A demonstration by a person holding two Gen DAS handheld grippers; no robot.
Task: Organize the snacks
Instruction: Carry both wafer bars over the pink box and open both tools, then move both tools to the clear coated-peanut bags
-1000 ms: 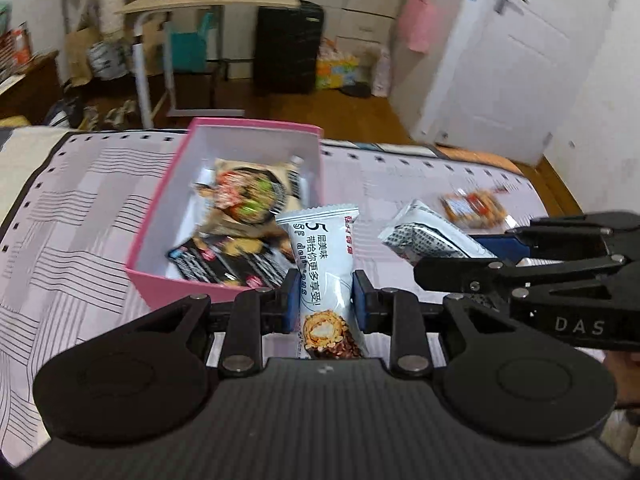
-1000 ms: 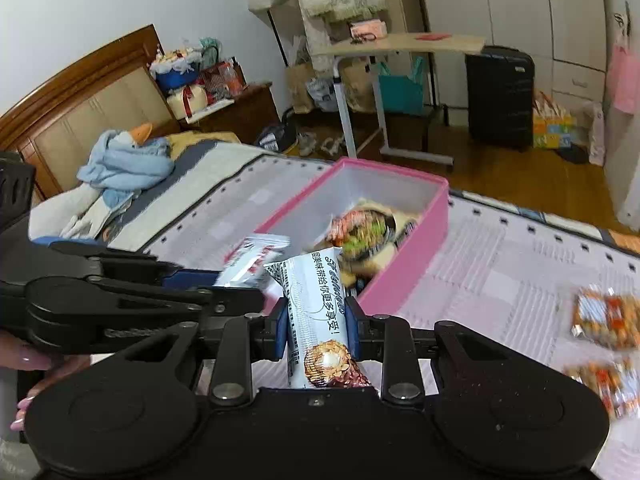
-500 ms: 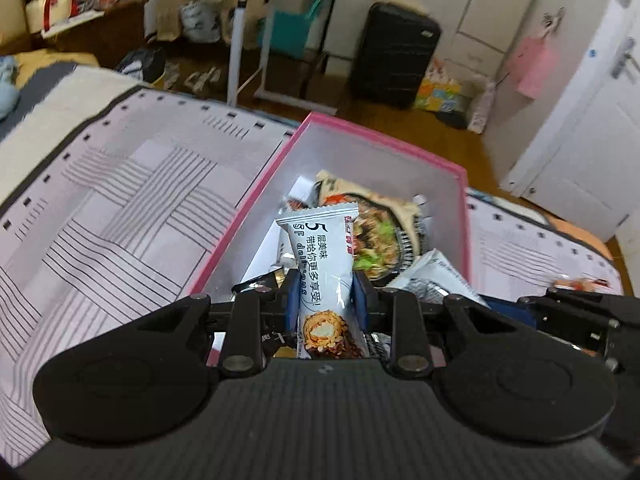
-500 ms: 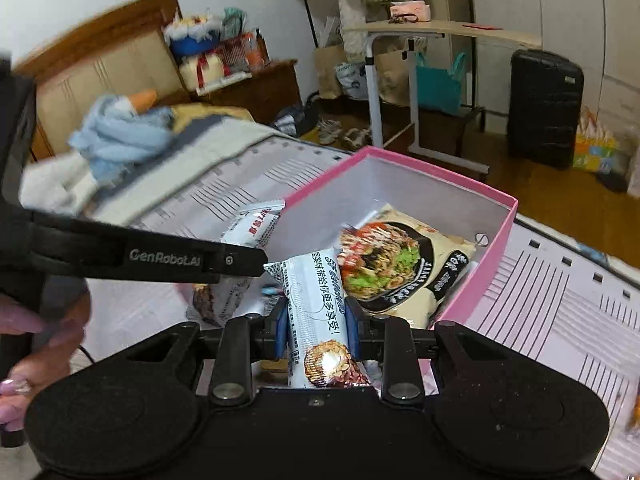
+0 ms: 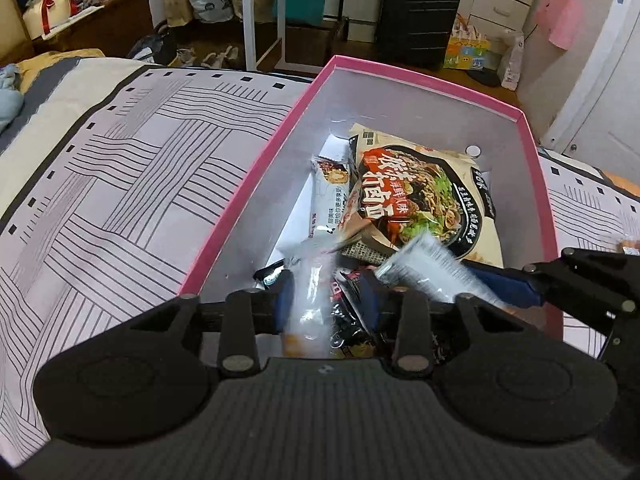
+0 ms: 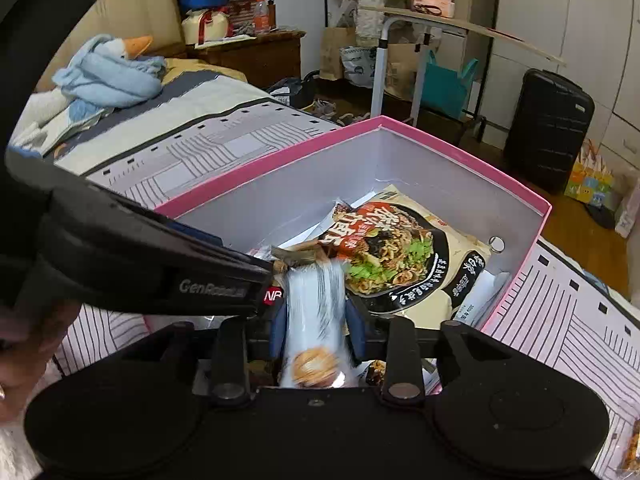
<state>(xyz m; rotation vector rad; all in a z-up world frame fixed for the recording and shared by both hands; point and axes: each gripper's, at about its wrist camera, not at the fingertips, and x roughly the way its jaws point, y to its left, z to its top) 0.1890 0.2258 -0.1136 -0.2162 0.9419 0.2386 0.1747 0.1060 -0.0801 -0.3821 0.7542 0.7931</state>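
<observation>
Left gripper (image 5: 329, 300) hangs over the near end of the pink box (image 5: 248, 196) with its jaws spread. A blurred white snack bar (image 5: 308, 300) stands between them against the left pad, with a gap to the right pad. Dark packets (image 5: 352, 320) lie just beneath. From the right, the right gripper (image 5: 492, 280) reaches in over the box rim with a second blurred white bar (image 5: 432, 268). It crowds the near right corner. One large noodle packet (image 5: 420, 200) fills the box's middle, and a third white bar (image 5: 332, 196) lies beside it along the left wall. The far end of the box is bare floor. A striped bedspread (image 5: 120, 160) lies around the box, and one black suitcase (image 5: 416, 12) stands beyond.

From the right wrist, that gripper's blue pads flank its blurred bar closely. I cannot tell whether they pinch it. The left gripper's black finger crosses from the left, its tip just beside the bar's top. The noodle packet lies directly ahead. An orange packet (image 6: 632, 456) lies on the bedspread at the right edge. A goose toy (image 6: 112, 68) sits well apart.
</observation>
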